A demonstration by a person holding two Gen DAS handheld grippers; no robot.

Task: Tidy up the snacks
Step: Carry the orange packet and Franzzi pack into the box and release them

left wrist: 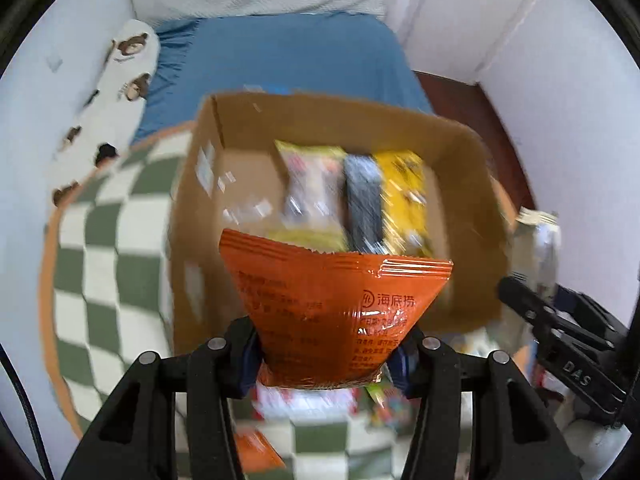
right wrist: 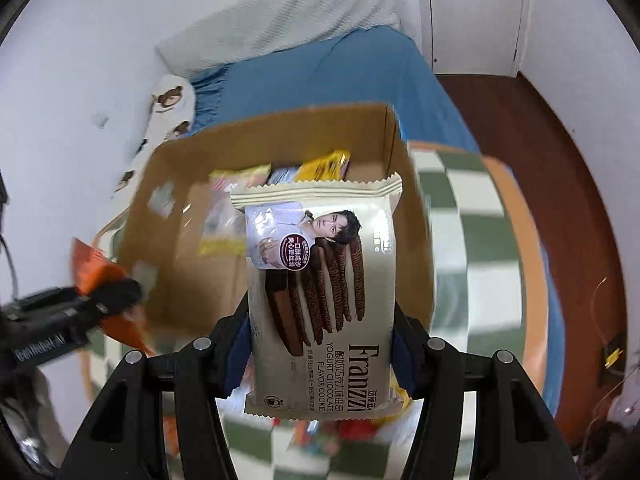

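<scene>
An open cardboard box (left wrist: 248,120) is taken as the landmark; it is set on a green-and-white checkered mat (left wrist: 104,248) with an orange border, laid on a bed with a blue sheet (left wrist: 288,52). Just in front of the box's near wall, an orange snack packet (left wrist: 332,312) is held by the left gripper (left wrist: 326,356), its jaws being closed narrowly on the packet's lower end, so that the sealed top edge is raised over the box's near rim. Inside the box, three packets are seen lying side by side toward its right half: a pale yellow-green one (left wrist: 308,184), a dark grey one (left wrist: 362,200) and a bright yellow one (left wrist: 404,192); their print is blurred and cannot be read. In the right wrist view, a cream cookie packet (right wrist: 320,296), printed with chocolate cookies, is gripped at its lower sides by the right gripper (right wrist: 320,360), the jaws being clamped on it, and it is held over the near wall of the same box (right wrist: 192,152). To the left of the box in that view, the left gripper (right wrist: 108,296) and its orange packet (right wrist: 100,268) are seen. Below the box's near wall, more blurred snack packets (left wrist: 304,400) are spread on the mat. Beyond the box's left side a white pillow with bear prints (left wrist: 120,80) is laid.
</scene>
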